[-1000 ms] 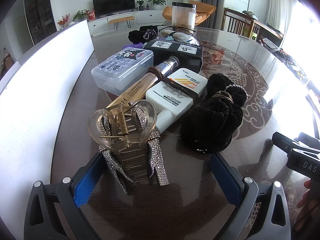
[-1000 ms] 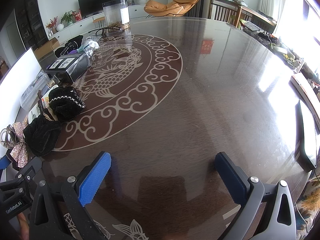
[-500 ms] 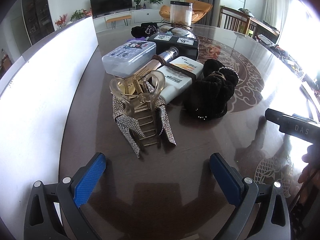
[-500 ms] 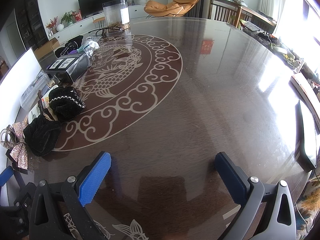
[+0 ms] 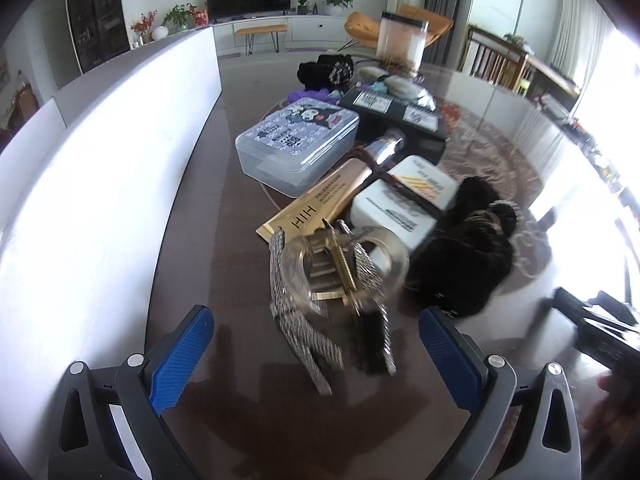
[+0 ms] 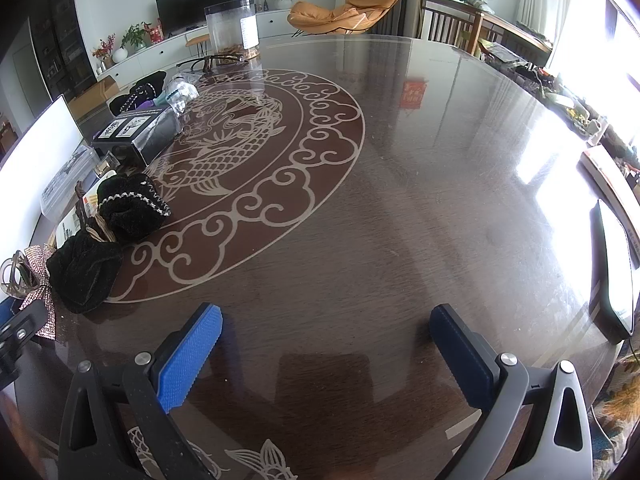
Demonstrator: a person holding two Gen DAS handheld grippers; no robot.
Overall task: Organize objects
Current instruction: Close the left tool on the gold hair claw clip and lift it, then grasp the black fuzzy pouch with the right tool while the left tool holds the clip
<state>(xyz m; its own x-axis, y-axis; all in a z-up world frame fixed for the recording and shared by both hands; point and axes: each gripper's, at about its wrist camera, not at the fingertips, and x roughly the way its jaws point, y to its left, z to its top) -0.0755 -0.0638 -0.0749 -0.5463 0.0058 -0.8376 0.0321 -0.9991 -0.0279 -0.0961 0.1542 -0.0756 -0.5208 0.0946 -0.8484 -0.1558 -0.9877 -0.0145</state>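
The left gripper (image 5: 316,344) has its jaws wide apart, right in front of the see-through hair clip with sparkly ribbons (image 5: 340,276) on the shiny dark wooden table (image 6: 400,200). The right gripper (image 6: 326,344) is wide apart too, holding nothing.

Daylight floods from the right, glaring off the table (image 6: 440,160); the hair clip (image 5: 344,268) looks motion-blurred, perhaps; edges bend.

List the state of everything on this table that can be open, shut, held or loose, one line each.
left gripper: open, empty.
right gripper: open, empty, over bare table.
hair claw clip: lying loose, ahead of the left gripper.
clear storage box: lid on.
gold tube: capped, lying flat.
white bottle: lying flat.
black scrunchies: loose on the table.
tall clear canister: upright.
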